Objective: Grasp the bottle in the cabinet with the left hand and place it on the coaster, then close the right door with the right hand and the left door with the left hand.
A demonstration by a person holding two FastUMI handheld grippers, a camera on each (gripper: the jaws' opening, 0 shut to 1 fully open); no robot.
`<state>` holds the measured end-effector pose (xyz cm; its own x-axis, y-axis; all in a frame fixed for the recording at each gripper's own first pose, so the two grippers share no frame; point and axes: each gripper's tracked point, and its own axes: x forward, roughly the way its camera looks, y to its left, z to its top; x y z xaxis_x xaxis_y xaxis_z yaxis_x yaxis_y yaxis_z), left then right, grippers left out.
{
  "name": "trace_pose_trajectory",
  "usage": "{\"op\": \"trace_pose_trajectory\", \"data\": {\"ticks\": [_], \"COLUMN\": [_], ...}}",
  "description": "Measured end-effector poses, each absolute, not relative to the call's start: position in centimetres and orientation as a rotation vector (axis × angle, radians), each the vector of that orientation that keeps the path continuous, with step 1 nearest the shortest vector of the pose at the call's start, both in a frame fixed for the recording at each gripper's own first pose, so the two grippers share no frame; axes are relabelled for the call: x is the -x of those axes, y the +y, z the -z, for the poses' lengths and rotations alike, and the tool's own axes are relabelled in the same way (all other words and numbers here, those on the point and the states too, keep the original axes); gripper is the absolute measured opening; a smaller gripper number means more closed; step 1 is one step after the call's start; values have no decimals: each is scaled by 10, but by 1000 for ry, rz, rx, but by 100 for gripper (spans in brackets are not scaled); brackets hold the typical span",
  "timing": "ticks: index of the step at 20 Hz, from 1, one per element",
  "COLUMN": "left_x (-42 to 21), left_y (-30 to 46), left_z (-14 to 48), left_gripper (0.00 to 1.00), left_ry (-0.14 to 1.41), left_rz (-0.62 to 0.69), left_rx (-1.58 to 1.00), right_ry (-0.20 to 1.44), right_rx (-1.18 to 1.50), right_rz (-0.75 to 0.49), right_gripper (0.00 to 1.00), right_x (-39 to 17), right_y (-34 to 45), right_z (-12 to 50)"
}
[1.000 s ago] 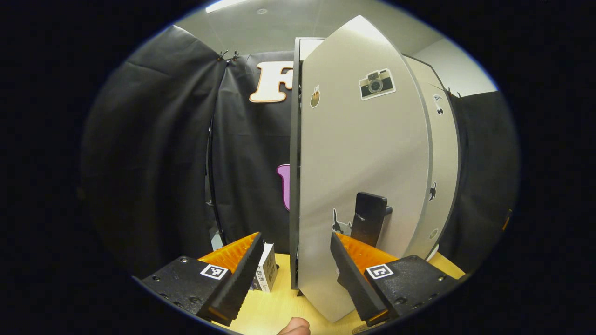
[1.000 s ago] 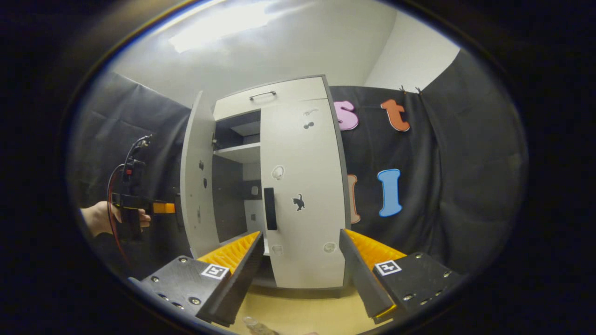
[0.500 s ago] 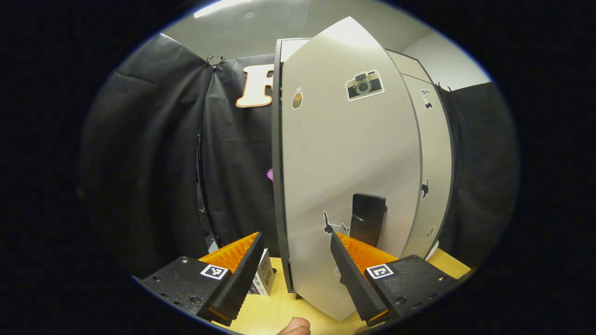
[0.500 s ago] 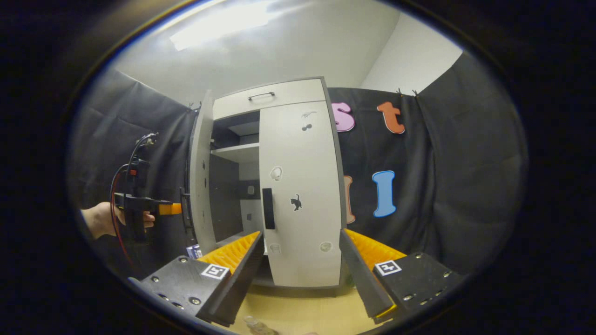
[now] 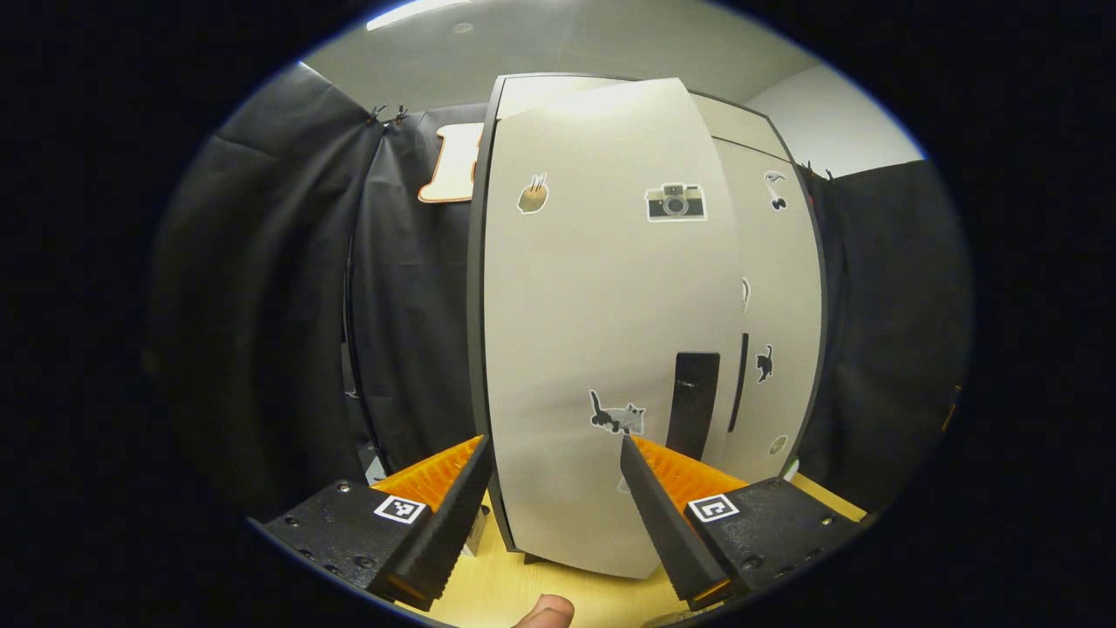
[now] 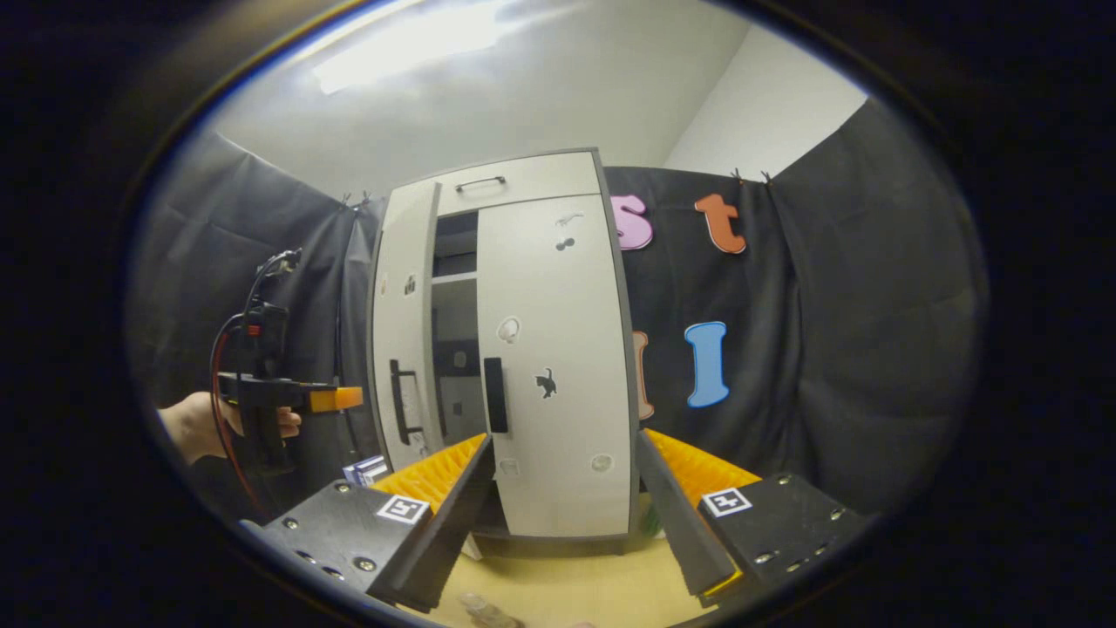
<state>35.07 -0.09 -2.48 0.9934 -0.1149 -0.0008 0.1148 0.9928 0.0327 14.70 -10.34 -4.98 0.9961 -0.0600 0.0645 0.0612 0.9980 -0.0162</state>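
It was a recording booth set up inside a plain room, not a lived-in home. Black cloth [image 6: 837, 349] hung in folds, clipped at its top edge, behind and beside a pale two-door cabinet [image 6: 558, 349] decorated with small stickers. The cabinet stood at the back edge of a light wooden tabletop [image 6: 575, 593]. Above the cloth showed bare white walls [image 6: 767, 113] and a ceiling with a bright strip light [image 6: 410, 44], as in an office or lab.
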Motion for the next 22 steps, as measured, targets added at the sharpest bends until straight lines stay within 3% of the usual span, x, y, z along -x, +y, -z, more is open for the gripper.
{"op": "trace_pose_trajectory", "data": {"ticks": [17,18,19,22], "left_x": [-268,-262,-255,-239], "left_y": [39,43,51,67], "left_z": [46,46,46,48], "left_gripper": [94,94,94,94], "left_ry": [28,30,26,24], "left_rz": [45,36,18,-12], "left_rx": [20,11,6,6], "right_ry": [-91,-86,-77,-70], "right_rx": [-33,-30,-27,-30], "right_rz": [-94,-99,-104,-128], "right_gripper": [98,93,98,98], "right_x": [-205,-211,-216,-229], "right_y": [-42,-40,-38,-29], "right_z": [43,43,46,47]}}
